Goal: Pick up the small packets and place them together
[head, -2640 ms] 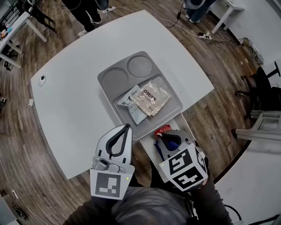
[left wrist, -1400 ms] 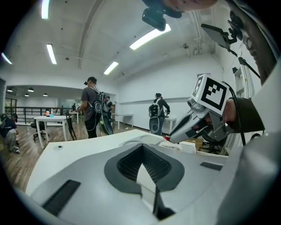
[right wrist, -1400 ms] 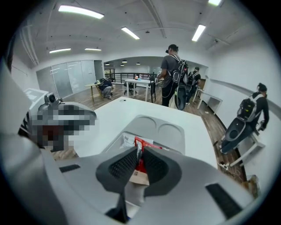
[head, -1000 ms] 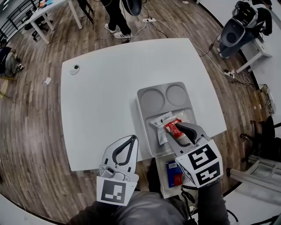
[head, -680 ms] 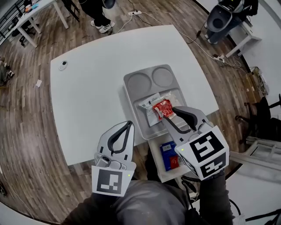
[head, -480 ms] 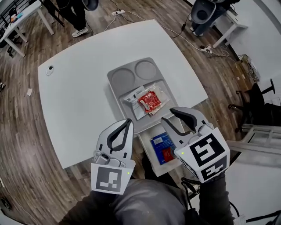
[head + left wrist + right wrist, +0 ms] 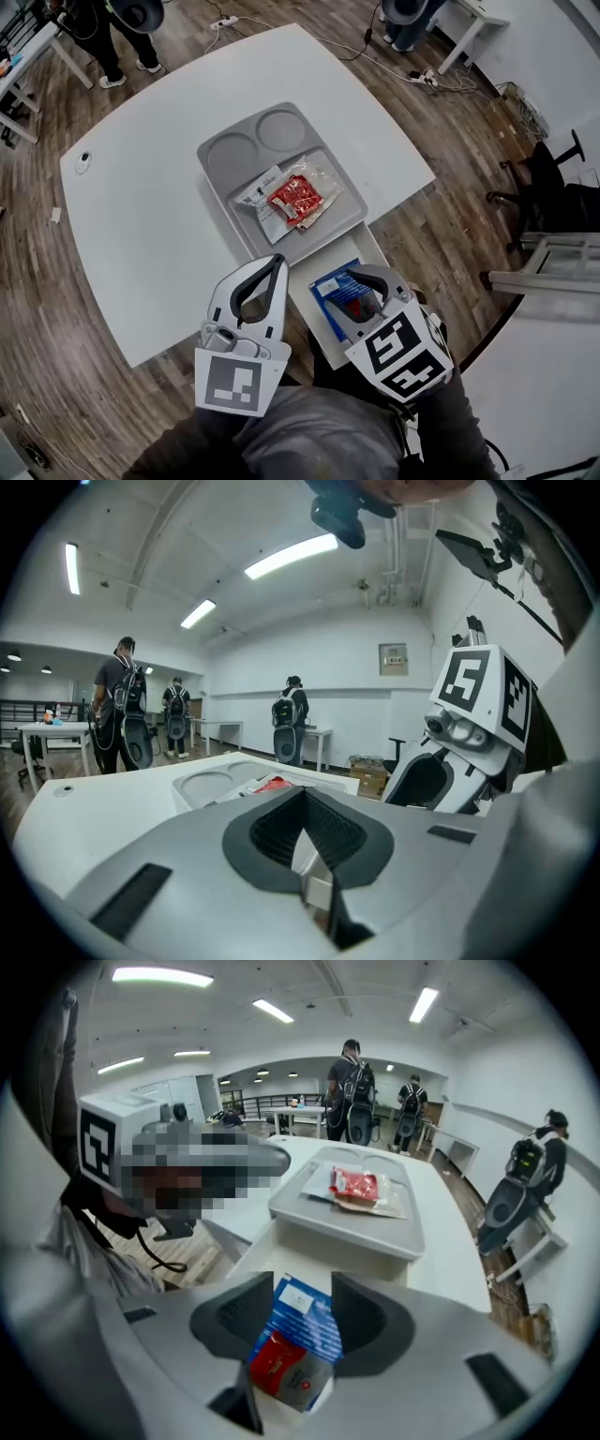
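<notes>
A glossy, smooth blue-and-red packet (image 7: 292, 1349) lies between the opening jaws of the right gripper (image 7: 302, 1302), itself matt grey plastic with ribbed black pads (image 7: 361, 1316). Ahead of it, the grey moulded plastic tray (image 7: 225, 159) looks matt. The shiny red packet (image 7: 292, 195) there rests on crinkled clear film (image 7: 325, 187). The white tabletop (image 7: 141, 216) beneath is smooth, and the wood-plank floor (image 7: 469, 216) has a soft sheen.

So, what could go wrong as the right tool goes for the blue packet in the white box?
The jaws of the right tool are opening over the blue packet, which lies flat in the white box, so the tips may skid off it. A red-and-silver packet overlaps it and might get dragged up, then drop. On the way out, it could catch the grey tray's edge.
</notes>
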Demonstrator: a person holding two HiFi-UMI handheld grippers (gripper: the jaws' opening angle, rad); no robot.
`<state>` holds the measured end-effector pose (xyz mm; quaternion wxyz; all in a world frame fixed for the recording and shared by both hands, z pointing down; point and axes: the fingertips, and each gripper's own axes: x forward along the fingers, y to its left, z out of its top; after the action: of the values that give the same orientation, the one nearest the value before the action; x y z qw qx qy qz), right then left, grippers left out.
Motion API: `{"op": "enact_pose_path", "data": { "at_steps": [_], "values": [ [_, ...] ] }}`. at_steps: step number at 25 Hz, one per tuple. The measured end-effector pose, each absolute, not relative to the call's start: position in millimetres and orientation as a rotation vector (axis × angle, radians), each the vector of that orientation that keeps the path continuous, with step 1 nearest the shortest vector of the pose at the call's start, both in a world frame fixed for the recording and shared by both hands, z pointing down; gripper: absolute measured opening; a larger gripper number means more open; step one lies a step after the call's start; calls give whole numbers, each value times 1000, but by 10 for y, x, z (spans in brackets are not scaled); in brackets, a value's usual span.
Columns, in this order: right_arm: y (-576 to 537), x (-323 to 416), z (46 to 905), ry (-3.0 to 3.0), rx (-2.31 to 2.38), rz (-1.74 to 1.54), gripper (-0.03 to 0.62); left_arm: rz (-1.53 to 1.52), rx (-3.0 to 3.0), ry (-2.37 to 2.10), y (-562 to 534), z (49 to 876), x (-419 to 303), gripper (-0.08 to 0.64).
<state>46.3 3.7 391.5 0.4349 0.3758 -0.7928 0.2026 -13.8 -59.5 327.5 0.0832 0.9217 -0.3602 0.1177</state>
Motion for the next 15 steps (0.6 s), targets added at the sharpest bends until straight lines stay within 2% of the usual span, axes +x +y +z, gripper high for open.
{"op": "enact_pose_path", "data": {
  "at_steps": [5, 15],
  "values": [
    [202, 373, 4156, -1948, 801, 535, 263, 377, 2762, -1039, -569, 3382, -69, 0],
    [627, 746, 4417, -1768, 628, 563, 275, 354, 2756, -1000, -598, 3503, 48, 0]
  ]
}}
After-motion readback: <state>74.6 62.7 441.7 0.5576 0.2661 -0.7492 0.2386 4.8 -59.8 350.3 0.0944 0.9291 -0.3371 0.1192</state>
